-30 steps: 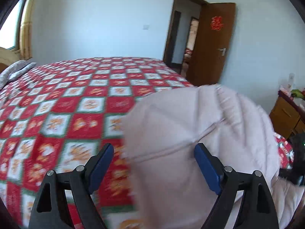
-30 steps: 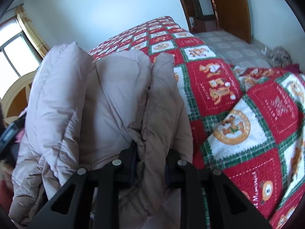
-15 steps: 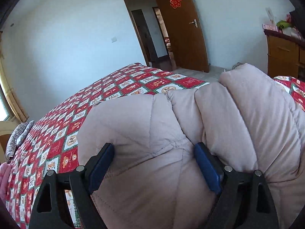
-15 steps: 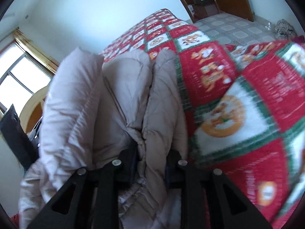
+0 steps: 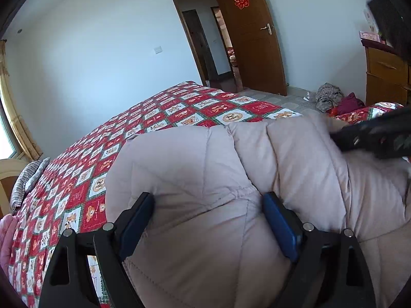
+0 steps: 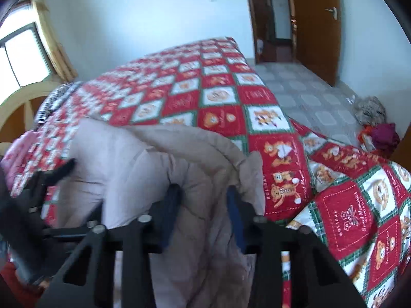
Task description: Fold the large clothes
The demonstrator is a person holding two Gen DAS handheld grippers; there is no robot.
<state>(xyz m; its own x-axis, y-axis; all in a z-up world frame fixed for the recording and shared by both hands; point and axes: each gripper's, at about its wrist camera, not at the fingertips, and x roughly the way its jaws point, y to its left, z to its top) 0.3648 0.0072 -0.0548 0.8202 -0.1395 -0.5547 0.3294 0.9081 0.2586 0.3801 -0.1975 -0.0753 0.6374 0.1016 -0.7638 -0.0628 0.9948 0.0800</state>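
A puffy beige down jacket [image 5: 205, 169] lies bunched on the bed's red patchwork quilt [image 5: 179, 110]. My left gripper [image 5: 209, 220] stands wide open, its blue pads [image 5: 138, 218] on either side of a thick bulge of the jacket. The black right gripper [image 5: 372, 138] shows blurred over the jacket's right end. In the right wrist view the jacket [image 6: 123, 159] is heaped near the quilt's [image 6: 218, 95] corner. The jaws of my right gripper [image 6: 204, 213] are opening, with a fold of the collar edge still between them. The left gripper [image 6: 43, 179] is at the far left.
An open brown door [image 5: 251, 46] leads out at the back. A wooden dresser [image 5: 385, 77] stands at the right, with a pile of clothes [image 5: 331, 97] on the tiled floor [image 6: 308, 97]. A striped pillow [image 5: 28, 179] and a pink garment [image 5: 6, 236] lie at the bed's left.
The left gripper swung right and rolled, so the jacket now fills the gap between its pads. The right jaws have widened around the fold, and that gripper rose, looking over the jacket.
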